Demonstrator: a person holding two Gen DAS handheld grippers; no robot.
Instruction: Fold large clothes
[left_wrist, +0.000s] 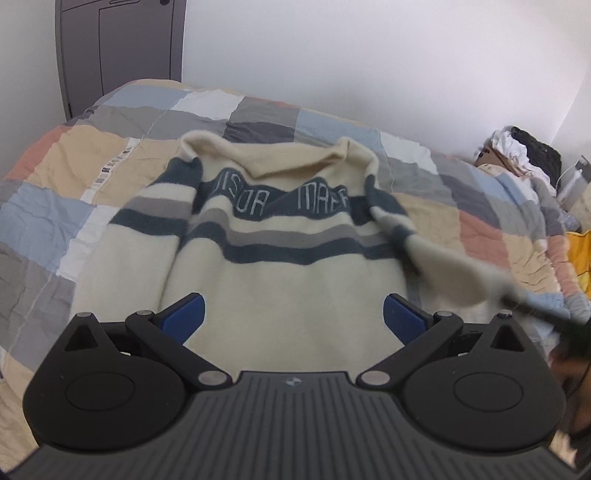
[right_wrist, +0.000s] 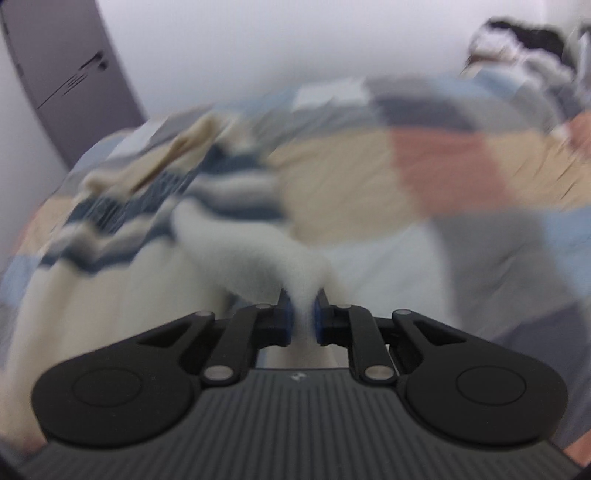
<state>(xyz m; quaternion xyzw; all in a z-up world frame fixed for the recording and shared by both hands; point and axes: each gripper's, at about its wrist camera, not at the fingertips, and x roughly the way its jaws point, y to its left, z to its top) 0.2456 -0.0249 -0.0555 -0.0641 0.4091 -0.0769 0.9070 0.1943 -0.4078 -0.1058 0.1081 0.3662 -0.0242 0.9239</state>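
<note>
Right fingers (right_wrist: 303, 314) around sweater (right_wrist: 236, 251) sleeve

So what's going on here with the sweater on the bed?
A person is folding a cream striped sweater that lies spread on a patchwork quilt, using a handheld tool in each hand. The right tool is shut on the end of one sleeve and holds it off the bed. The left tool is open above the sweater's lower part, gripping nothing.

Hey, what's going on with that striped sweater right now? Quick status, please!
Right gripper shut on the sweater's sleeve. Left gripper open above the sweater, flat on the quilt. Nothing in the way.
</note>
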